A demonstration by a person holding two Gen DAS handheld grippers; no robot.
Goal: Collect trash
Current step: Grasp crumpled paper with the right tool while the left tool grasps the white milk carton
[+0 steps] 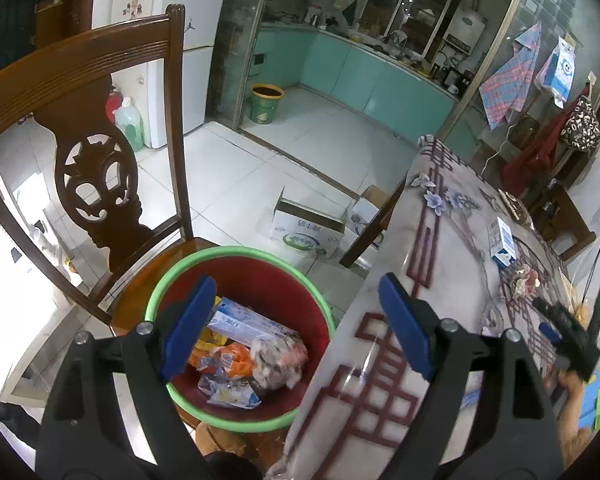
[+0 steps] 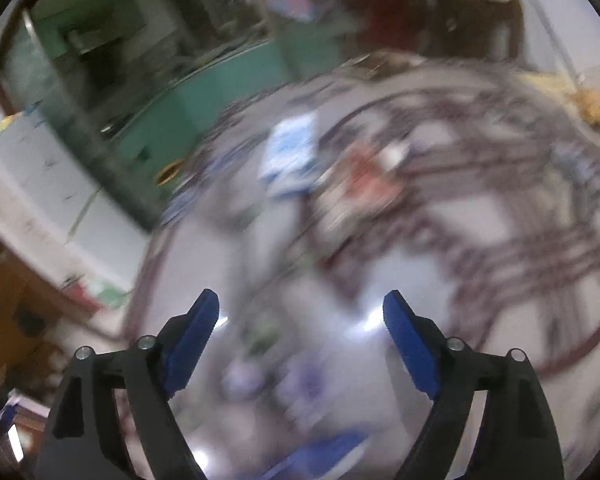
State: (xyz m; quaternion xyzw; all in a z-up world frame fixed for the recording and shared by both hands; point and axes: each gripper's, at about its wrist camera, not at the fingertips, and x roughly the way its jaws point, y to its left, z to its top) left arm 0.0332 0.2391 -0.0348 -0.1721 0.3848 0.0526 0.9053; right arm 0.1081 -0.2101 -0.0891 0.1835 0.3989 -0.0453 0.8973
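Left wrist view shows your left gripper (image 1: pixel 300 322) hanging over the red plastic bucket with a green rim (image 1: pixel 236 254), which stands on the seat of the carved dark wooden chair (image 1: pixel 96 152). Your blue-padded fingers (image 1: pixel 188 328) stand wide apart with nothing between them. Below and between the fingertips, down in the bucket, lies the collected trash: a pale blue printed wrapper (image 1: pixel 246 322), an orange crumpled packet (image 1: pixel 230 362) beside it, and a clear bag of scraps (image 1: pixel 278 362) toward the right finger. Under your right finger runs the edge of the table with a grey floral cloth crossed by maroon lattice lines (image 1: pixel 452 248). Well beyond that finger on the cloth stands a small blue and white carton (image 1: pixel 502 244), with a crumpled pinkish wad of wrapper (image 1: pixel 524 278) just next to it. At the far right edge your right gripper (image 1: pixel 550 330) shows as a dark, blurred shape over the table.

Right wrist view is heavily smeared (only rough shapes can be read). Your right gripper (image 2: pixel 300 334) has its fingers spread wide and holds nothing, with the patterned cloth (image 2: pixel 540 208) beneath them. Ahead of the fingertips, well apart from them, a blue and white blur (image 2: pixel 290 156) and a reddish blur (image 2: pixel 370 180) just to its right sit on the table; I cannot tell more of either.
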